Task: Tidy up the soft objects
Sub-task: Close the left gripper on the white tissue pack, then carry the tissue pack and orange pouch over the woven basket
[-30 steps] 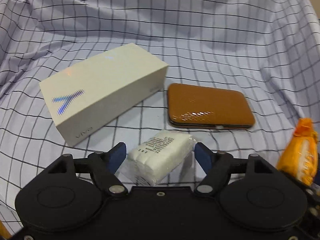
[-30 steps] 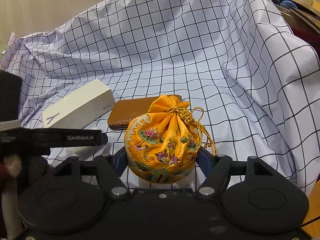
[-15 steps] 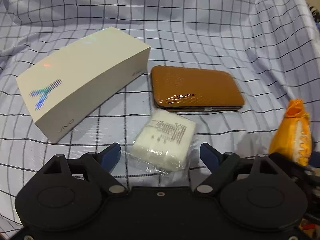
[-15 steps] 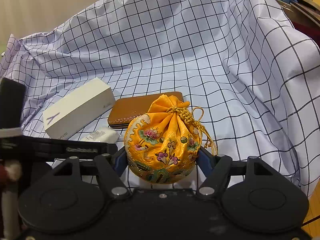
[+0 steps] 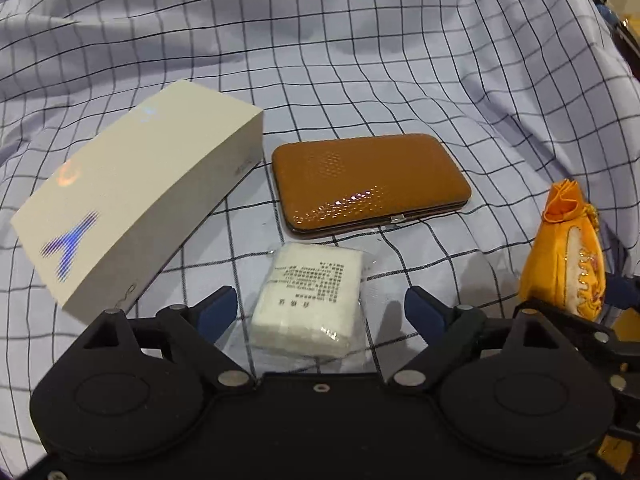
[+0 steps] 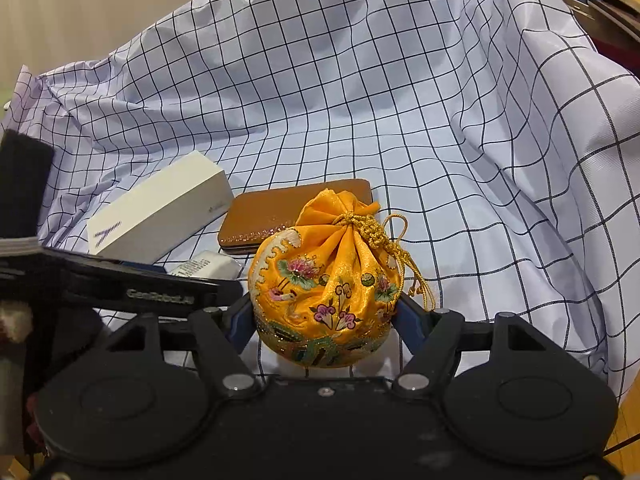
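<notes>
A white pack of cotton pads in clear wrap (image 5: 310,300) lies on the checked cloth between the fingers of my left gripper (image 5: 320,314), which is open and stands apart from the pack on both sides. The pack also shows in the right wrist view (image 6: 206,265). My right gripper (image 6: 324,320) is shut on an embroidered orange drawstring pouch (image 6: 326,280) and holds it just above the cloth. The pouch shows at the right edge of the left wrist view (image 5: 564,252).
A white phone box (image 5: 136,196) lies at the left and a brown leather case (image 5: 368,184) lies behind the pack. The checked cloth (image 6: 360,100) rises in folds at the back and right. The left gripper body (image 6: 100,280) sits beside the pouch.
My left gripper has let go of the cotton pack and pulled back and up. The pack now lies flat on the cloth, turned a little. The right gripper still holds the pouch.
</notes>
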`<state>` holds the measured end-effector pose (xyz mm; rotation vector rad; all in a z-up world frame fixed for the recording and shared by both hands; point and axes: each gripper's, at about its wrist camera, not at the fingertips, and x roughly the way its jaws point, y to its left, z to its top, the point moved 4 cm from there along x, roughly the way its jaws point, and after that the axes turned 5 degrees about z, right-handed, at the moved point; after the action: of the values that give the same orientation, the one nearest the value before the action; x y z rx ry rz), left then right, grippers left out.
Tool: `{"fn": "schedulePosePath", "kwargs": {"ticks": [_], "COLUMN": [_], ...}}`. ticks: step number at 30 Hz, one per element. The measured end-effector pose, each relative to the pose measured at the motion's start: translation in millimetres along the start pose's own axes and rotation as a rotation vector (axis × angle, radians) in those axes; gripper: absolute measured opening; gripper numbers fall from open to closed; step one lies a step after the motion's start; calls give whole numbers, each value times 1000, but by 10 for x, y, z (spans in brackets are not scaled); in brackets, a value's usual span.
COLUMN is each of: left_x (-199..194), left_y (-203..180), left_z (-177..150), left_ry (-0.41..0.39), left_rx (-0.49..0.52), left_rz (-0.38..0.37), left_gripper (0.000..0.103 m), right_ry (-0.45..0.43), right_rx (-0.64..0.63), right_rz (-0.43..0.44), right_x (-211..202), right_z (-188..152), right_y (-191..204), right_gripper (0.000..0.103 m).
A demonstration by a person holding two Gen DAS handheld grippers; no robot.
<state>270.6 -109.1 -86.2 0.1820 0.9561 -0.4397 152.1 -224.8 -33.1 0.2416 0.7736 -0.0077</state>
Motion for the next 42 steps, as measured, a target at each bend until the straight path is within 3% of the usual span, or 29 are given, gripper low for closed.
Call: {"fn": "schedulePosePath", "kwargs": {"ticks": [7, 12, 18, 28, 42], "left_x": [137, 81, -72, -818, -1517], "left_y": [69, 146, 256, 342, 202], "left_z": [9, 28, -4, -243, -949], "left_ry": [34, 21, 10, -58, -114], "left_rx": [-58, -84, -154, -222, -267], "left_rz": [-63, -64, -63, -15, 77], "left_gripper": [81, 51, 49, 49, 50], "right_ry": [2, 11, -5, -52, -17], "right_rx": [-1, 4, -14, -46, -55], "right_rz": [-3, -1, 1, 41, 156], "right_x": [-1, 4, -94, -523, -1161], "right_z": [20, 9, 16, -57, -651], "right_y": [2, 11, 74, 303, 575], "right_gripper": [70, 70, 70, 70, 70]}}
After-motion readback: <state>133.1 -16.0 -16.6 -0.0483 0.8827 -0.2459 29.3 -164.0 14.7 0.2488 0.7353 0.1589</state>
